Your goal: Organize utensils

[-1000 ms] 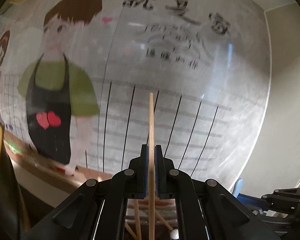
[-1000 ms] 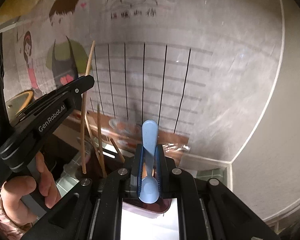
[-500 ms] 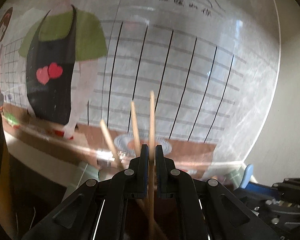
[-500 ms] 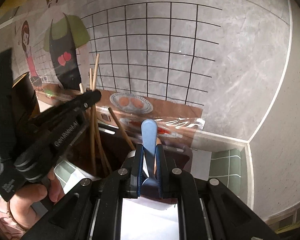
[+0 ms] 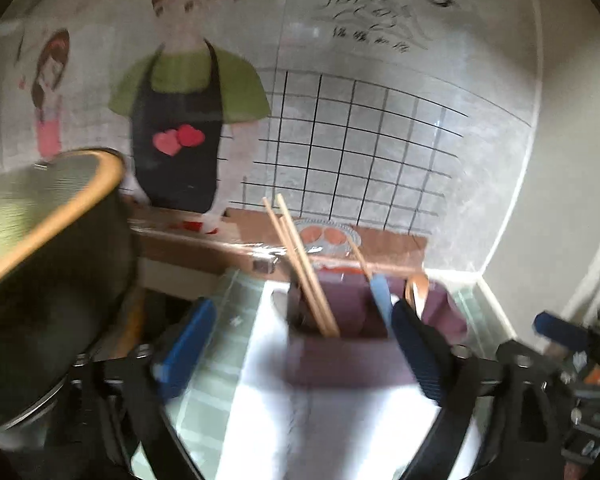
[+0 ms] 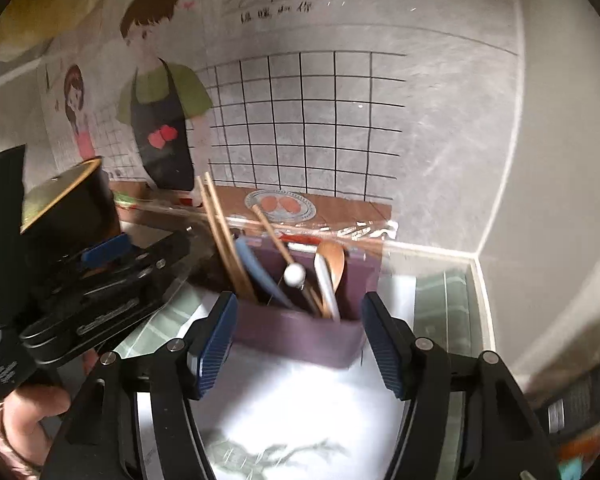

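Left wrist view: the left tool (image 5: 300,344) is spread wide and holds nothing. Ahead stands a purple holder (image 5: 340,352) with chopsticks (image 5: 304,276) leaning inside.

Right wrist view: the right tool (image 6: 300,344) is spread and empty too, flanking the holder (image 6: 296,336), which contains chopsticks (image 6: 224,240), a blue spoon (image 6: 260,272) and a wooden spoon (image 6: 334,264).

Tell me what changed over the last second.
Both grippers let go: the left gripper released its chopstick and the right gripper its blue spoon. Both now stand open, and the chopsticks and spoon stand in the purple holder. The holder and black pot stayed put.
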The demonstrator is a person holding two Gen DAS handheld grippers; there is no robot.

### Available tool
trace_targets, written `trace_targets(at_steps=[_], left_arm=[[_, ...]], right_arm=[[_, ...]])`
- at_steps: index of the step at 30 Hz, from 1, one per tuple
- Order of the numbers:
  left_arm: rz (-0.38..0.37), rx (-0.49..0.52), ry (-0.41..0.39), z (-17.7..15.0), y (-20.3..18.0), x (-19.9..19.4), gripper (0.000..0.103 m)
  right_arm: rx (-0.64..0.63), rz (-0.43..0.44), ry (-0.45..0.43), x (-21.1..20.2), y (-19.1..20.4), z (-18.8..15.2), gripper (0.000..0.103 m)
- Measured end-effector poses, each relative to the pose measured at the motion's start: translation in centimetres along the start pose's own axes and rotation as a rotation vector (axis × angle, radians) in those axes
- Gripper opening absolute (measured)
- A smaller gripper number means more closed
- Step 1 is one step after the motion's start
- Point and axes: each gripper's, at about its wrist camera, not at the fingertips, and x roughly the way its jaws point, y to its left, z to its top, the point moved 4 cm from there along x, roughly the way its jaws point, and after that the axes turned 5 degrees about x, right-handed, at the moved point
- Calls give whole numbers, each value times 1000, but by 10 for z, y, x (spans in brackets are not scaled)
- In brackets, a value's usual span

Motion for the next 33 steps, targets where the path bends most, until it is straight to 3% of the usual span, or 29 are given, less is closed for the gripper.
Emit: trace_targets(at_steps=[3,17,22,33], left_arm=[[15,57,10,-18,-3,-35,101],[126,115,-27,-100,-5,-168,103],[128,116,-13,-113,-6,-184,103],[93,79,-10,-114,-8,-204,103]], right_arm=[[11,-24,-29,-27,1,-21,68],[76,-142,-134,-126,6,-110,78],[69,-137,-128,-143,13,-135,78],[15,-166,-227,-177,33,-148,82]])
